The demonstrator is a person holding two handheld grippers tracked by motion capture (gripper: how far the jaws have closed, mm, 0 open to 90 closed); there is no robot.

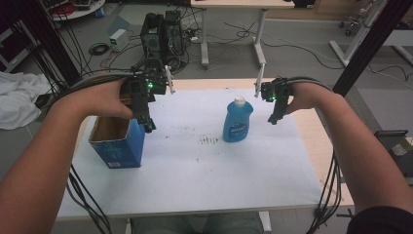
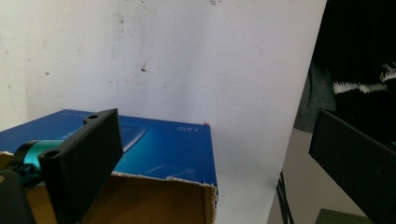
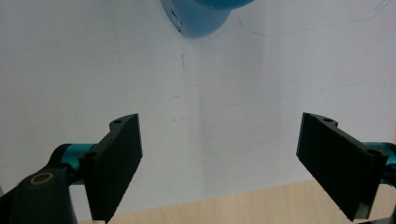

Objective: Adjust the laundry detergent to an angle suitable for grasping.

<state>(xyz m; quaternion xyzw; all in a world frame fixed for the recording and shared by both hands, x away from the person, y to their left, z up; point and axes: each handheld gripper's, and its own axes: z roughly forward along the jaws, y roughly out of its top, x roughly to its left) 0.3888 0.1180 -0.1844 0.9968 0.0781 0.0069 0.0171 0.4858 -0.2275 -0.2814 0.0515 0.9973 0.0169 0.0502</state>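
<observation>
A blue bottle (image 1: 237,120) with a white cap stands upright near the middle of the white sheet (image 1: 195,161); its base (image 3: 201,18) shows at the top of the right gripper view. An open blue cardboard box (image 1: 118,139) sits at the sheet's left. My left gripper (image 1: 148,124) hangs just over the box's right rim (image 2: 163,179), jaws wide apart with nothing between them. My right gripper (image 1: 274,118) hovers to the right of the bottle, apart from it, open and empty, pointing down at the sheet.
The wooden table (image 1: 326,141) shows bare past the sheet's right edge. Behind the table stand computer towers (image 1: 163,34), a desk's legs (image 1: 258,39) and loose cables on the floor. A white cloth (image 1: 17,100) lies at the far left.
</observation>
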